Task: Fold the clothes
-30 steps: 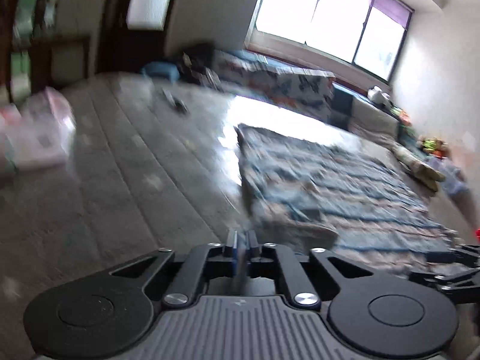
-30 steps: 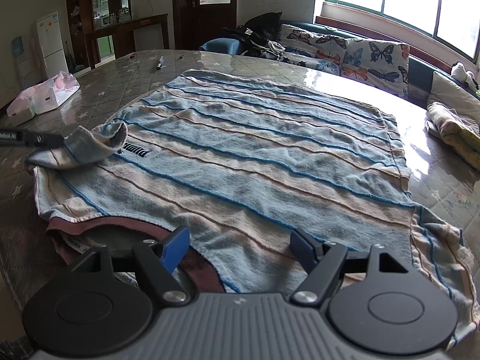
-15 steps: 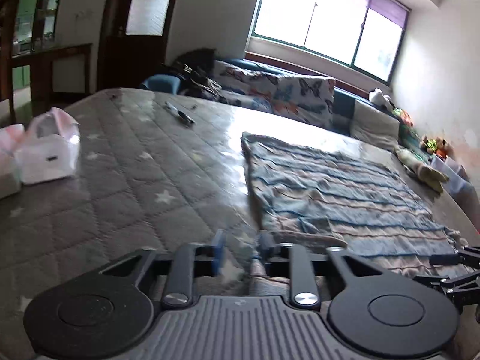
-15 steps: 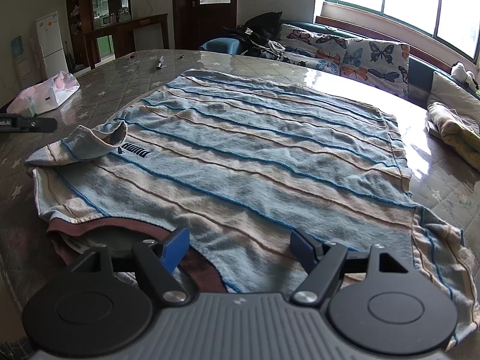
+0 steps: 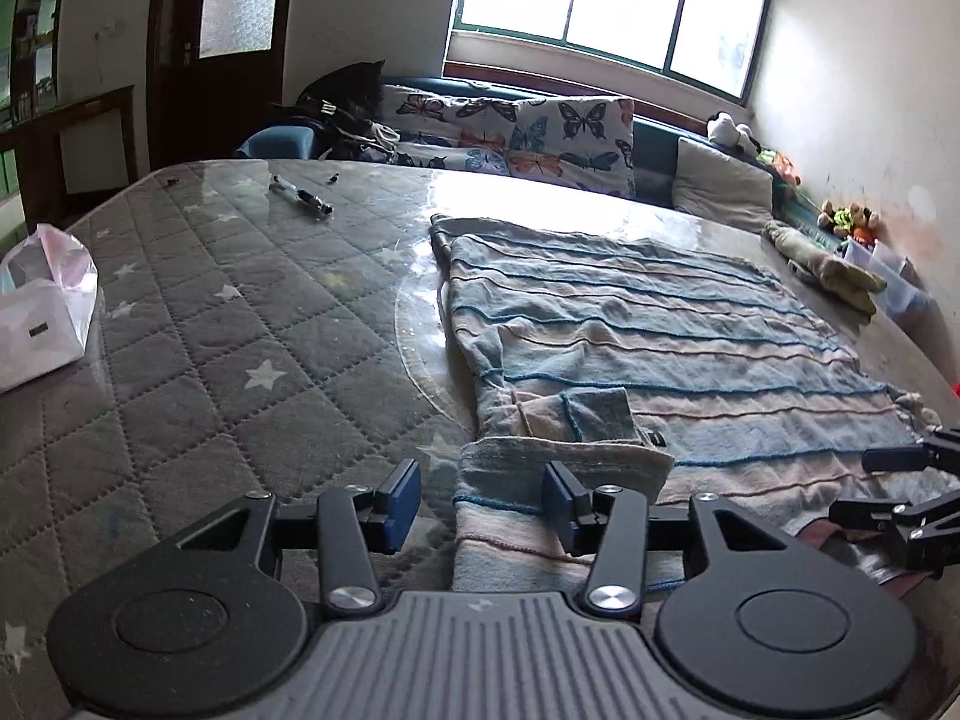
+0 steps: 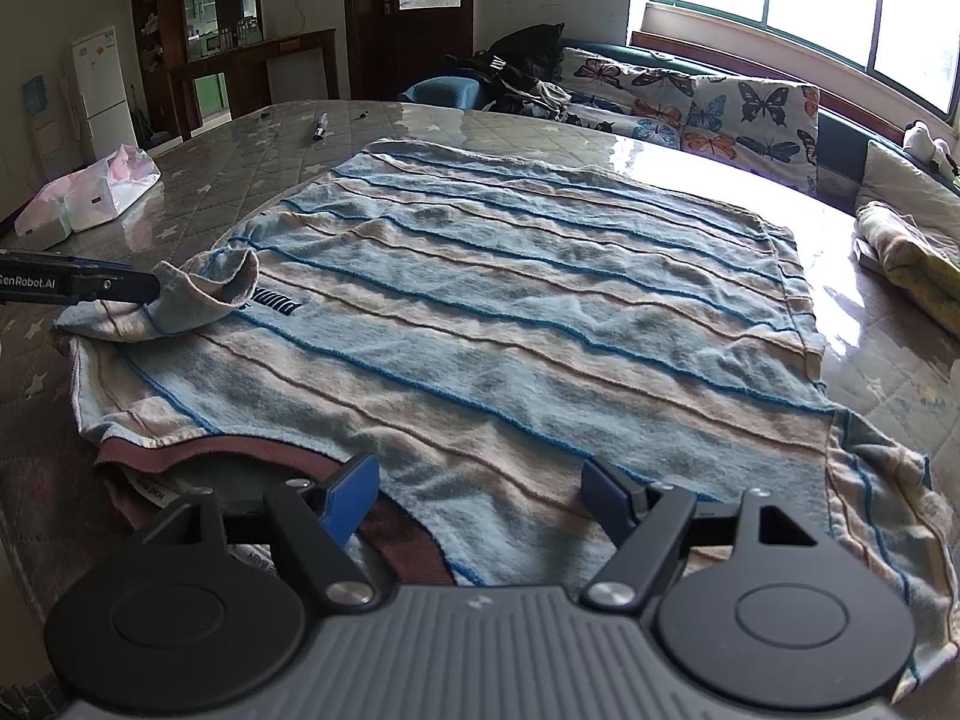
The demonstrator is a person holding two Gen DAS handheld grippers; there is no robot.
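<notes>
A blue and beige striped shirt [image 5: 660, 330] [image 6: 510, 300] lies spread flat on the quilted table [image 5: 210, 330]. Its left sleeve [image 5: 570, 420] [image 6: 204, 294] is folded inward onto the chest beside a dark logo. My left gripper [image 5: 480, 501] is open, and the sleeve's outer edge lies between its fingers. From the right wrist view, the left gripper [image 6: 78, 285] reaches the sleeve from the left. My right gripper [image 6: 480, 495] hovers open over the maroon collar [image 6: 408, 540] with nothing in it. It shows at the right edge of the left wrist view as the right gripper [image 5: 900, 492].
A white plastic bag [image 5: 42, 312] [image 6: 90, 192] sits at the table's left. A pen [image 5: 300, 198] [image 6: 320, 126] lies at the far side. A folded cloth [image 5: 828, 264] [image 6: 906, 246] rests at the right edge. Butterfly cushions [image 5: 540, 132] line the sofa behind.
My left gripper was shut on the sleeve, then opened and let it go folded onto the shirt. It now stands wider open at the sleeve's edge. The right gripper has not moved.
</notes>
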